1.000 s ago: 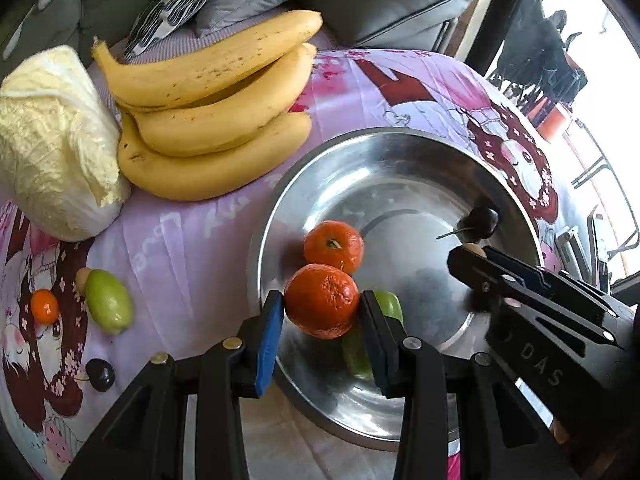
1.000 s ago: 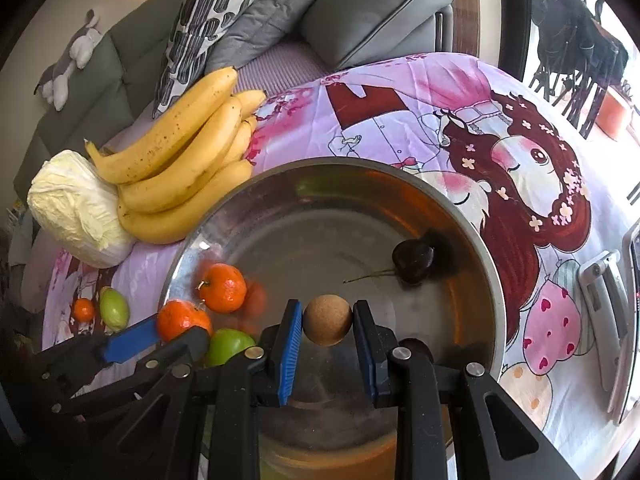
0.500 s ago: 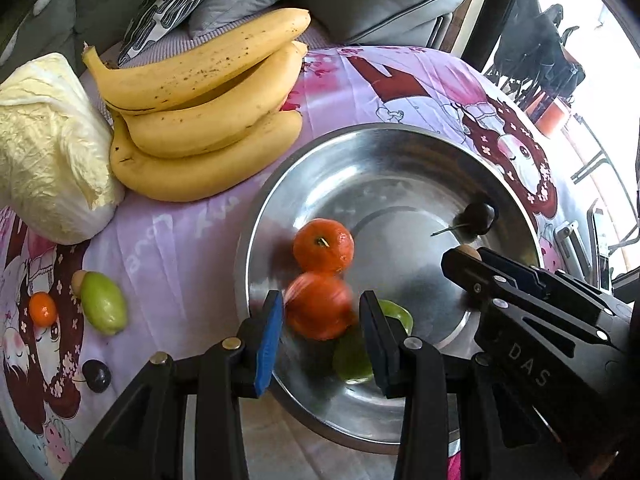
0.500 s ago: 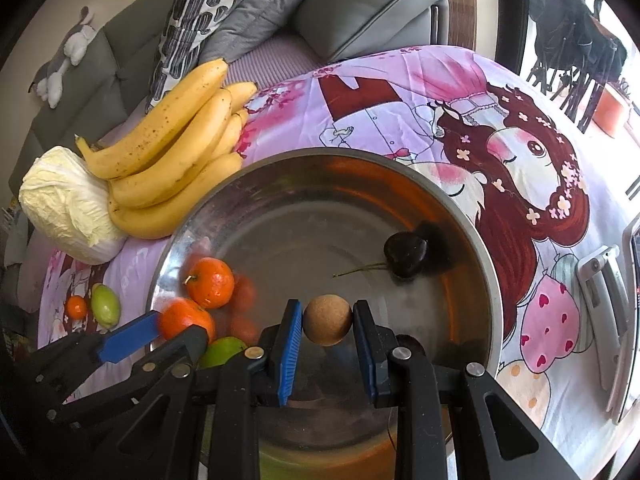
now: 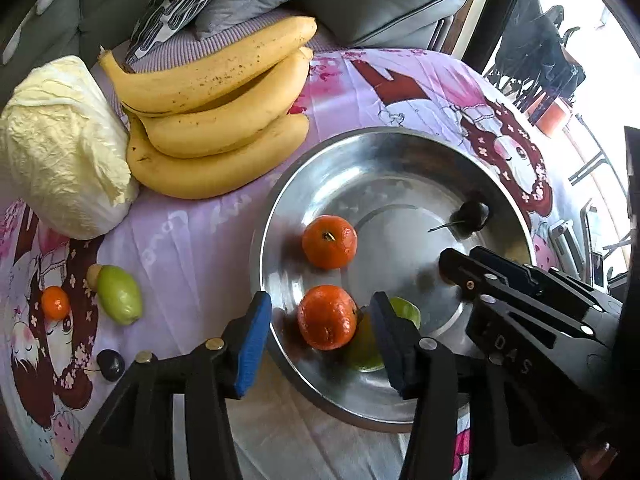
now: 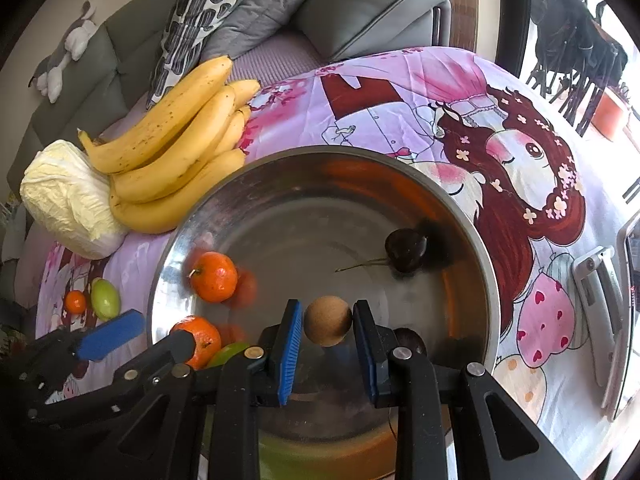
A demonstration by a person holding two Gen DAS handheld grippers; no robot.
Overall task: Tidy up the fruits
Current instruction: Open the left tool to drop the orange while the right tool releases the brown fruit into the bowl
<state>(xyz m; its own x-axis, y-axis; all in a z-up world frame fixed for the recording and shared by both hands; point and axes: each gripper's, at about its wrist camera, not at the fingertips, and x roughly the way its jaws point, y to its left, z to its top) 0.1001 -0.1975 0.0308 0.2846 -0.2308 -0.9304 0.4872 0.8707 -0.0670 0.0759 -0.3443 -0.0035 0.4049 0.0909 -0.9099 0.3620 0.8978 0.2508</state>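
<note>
The left gripper [image 5: 316,332] is hovering over the near side of the steel bowl [image 5: 280,208] with its blue-padded fingers spread wide, and a mandarin [image 5: 327,317] is lying between them on the bowl floor, touching neither pad. A green fruit [image 5: 404,308] is sitting just behind that mandarin, partly hidden by the right-hand finger, and a second mandarin [image 5: 329,241] is resting farther in, a little apart from the first. A dark cherry [image 5: 472,214] with its stem is lying toward the far side of the bowl. The right gripper [image 6: 327,322] is hanging above the bowl's middle, its two pads pinching a round tan fruit [image 6: 327,320] that looks like a longan, held clear of the metal. Outside the bowl, a bunch of bananas [image 5: 212,120] is lying on the pink cartoon-print cloth [image 5: 192,248], leaning against a napa cabbage [image 5: 60,148]. Nearer the left edge of the cloth, a green oval fruit [image 5: 119,294], a tiny orange fruit [image 5: 55,302] just beside it and another dark cherry [image 5: 110,364] are waiting, well apart from the bowl. Grey cushions [image 6: 372,4] are sitting behind the cloth.
</note>
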